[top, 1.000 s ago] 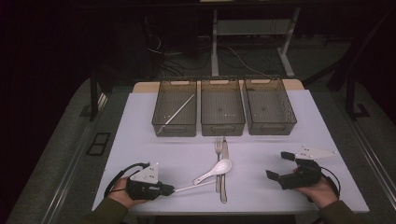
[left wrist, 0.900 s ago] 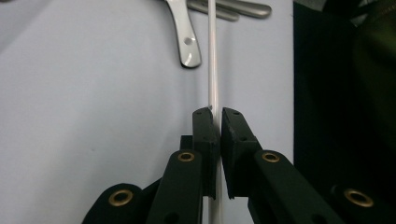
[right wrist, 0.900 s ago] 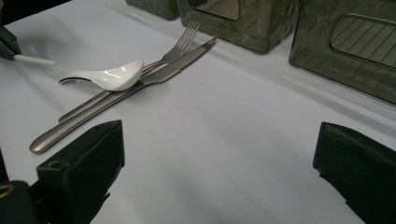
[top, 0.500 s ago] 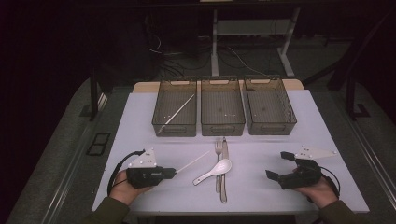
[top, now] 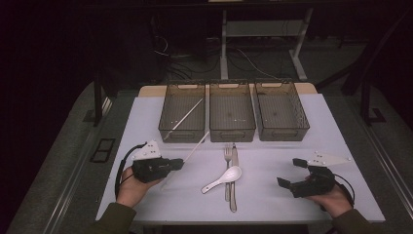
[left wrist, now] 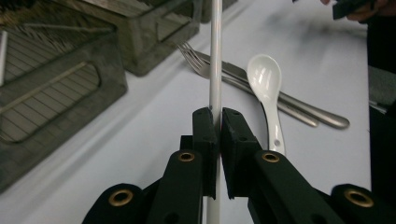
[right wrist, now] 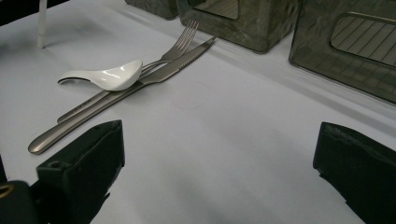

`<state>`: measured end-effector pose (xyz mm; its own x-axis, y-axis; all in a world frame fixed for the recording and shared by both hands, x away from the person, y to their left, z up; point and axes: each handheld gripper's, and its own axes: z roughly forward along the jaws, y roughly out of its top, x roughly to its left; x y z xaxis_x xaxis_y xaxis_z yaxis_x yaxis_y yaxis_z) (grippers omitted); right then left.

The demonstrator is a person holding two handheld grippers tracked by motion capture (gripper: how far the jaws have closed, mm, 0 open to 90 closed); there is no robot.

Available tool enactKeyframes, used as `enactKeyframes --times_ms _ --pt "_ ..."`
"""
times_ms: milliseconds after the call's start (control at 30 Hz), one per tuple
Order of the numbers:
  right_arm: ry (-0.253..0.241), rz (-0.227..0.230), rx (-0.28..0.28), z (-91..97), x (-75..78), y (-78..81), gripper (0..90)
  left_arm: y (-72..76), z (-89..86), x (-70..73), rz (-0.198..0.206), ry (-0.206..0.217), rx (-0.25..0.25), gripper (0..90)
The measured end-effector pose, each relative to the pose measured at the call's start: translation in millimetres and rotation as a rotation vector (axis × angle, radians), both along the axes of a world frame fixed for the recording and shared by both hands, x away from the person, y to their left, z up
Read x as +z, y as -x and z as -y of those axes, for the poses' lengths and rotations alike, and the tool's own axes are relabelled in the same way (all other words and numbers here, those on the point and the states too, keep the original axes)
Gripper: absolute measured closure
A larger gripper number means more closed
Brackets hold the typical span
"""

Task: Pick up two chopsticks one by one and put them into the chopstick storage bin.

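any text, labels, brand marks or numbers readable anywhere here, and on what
None: no word, number, brand or sign can be read in any view.
White chopstick held in the left tongs: plain.
White spoon, fork and knife: no marks visible.
Three mesh bins: no labels visible.
Right tongs: plain black, no lettering.

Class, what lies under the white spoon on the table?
The spoon rests across a fork and knife lying side by side; the parts of their handles beneath it are covered.
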<state>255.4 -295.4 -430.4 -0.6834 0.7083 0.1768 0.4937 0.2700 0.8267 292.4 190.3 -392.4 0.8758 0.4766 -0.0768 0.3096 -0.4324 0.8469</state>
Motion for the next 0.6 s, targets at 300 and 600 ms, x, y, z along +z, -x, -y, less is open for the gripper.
enactKeyframes --times_ms 300,600 --pt "-0.004 -0.004 -0.002 0.5 -0.2 -0.3 2.0 -19.8 3.1 15.9 0.038 0.043 0.036 84.6" --pt "-0.006 -0.007 -0.006 1.0 -0.2 -0.3 2.0 -47.0 8.5 33.1 0.058 0.059 0.076 84.6"
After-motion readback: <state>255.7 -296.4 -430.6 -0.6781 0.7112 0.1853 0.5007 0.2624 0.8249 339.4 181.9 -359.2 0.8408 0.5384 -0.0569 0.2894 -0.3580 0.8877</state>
